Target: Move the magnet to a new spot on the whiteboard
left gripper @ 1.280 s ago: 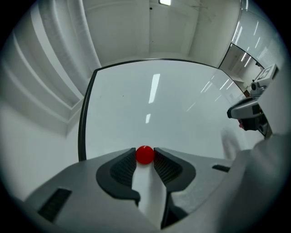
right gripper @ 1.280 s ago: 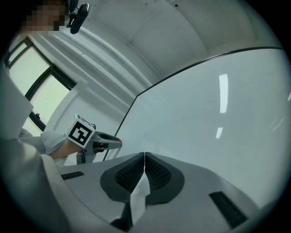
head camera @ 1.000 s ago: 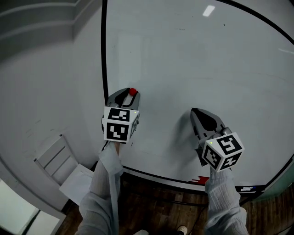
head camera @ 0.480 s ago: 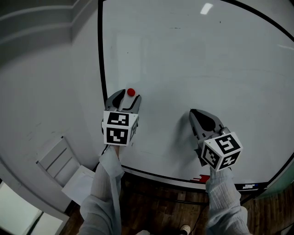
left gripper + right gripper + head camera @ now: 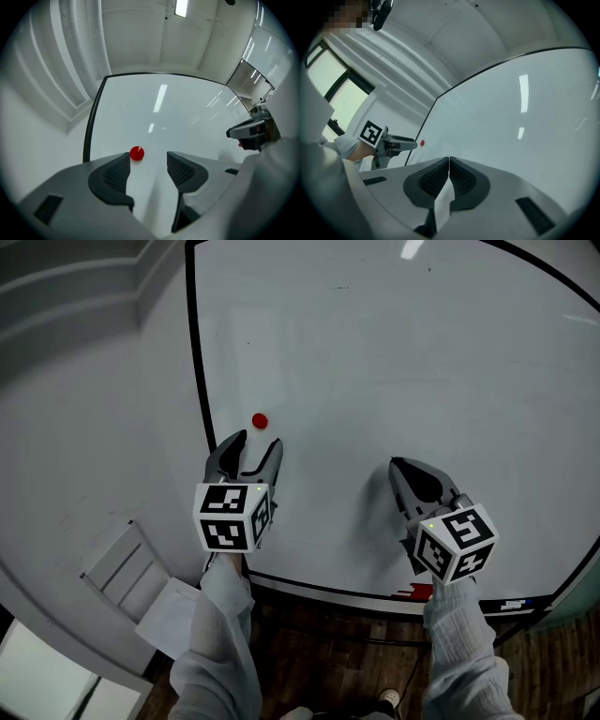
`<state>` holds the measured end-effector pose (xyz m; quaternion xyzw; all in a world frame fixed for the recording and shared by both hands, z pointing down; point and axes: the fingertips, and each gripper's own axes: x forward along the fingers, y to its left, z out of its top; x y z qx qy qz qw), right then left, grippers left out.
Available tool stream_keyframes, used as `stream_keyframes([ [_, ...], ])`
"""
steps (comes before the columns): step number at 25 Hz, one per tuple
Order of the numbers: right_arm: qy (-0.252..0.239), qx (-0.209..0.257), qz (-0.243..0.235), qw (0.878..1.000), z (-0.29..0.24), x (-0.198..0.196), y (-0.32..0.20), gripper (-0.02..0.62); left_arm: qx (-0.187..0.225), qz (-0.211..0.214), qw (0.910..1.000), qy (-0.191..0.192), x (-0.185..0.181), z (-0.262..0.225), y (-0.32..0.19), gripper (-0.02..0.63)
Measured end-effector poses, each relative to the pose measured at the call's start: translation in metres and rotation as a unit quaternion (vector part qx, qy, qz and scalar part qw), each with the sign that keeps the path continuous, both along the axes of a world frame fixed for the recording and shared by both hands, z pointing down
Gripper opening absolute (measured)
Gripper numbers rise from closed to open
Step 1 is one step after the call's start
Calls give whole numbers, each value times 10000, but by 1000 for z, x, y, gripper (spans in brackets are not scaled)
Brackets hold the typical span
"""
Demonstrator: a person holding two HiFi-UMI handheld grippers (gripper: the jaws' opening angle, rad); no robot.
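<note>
A small round red magnet (image 5: pixel 260 421) sticks to the whiteboard (image 5: pixel 394 371) near its left black frame edge. My left gripper (image 5: pixel 253 446) is just below it, its jaws opening wide with nothing between them. In the left gripper view the magnet (image 5: pixel 137 153) lies on the board beyond the tips of the left gripper (image 5: pixel 148 159), nearer the left finger and free of both. My right gripper (image 5: pixel 403 468) hovers at the board's lower right, jaws pressed together and empty. In the right gripper view the closed right gripper (image 5: pixel 449 160) faces the board, with the magnet (image 5: pixel 422 143) far to the left.
A grey wall (image 5: pixel 84 409) borders the board on the left. A marker tray with a red thing (image 5: pixel 417 592) runs under the board's bottom edge. White furniture and paper (image 5: pixel 141 596) stand low on the left above a dark wooden floor (image 5: pixel 347 652).
The left gripper has let go of the magnet, spread its jaws and drawn back downward. The magnet stays on the board. The right gripper has barely moved.
</note>
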<state>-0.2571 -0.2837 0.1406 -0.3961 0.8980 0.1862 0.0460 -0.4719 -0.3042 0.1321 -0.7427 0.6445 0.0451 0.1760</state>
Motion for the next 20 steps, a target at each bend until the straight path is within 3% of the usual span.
stream_keyframes([
  [10, -195, -34, 427, 9989, 14, 53, 20, 28, -52, 611, 9981, 48, 48, 36, 28, 242],
  [20, -422, -169, 943, 9945, 44, 115, 45, 27, -228, 1358, 9903, 203, 111, 72, 41, 242],
])
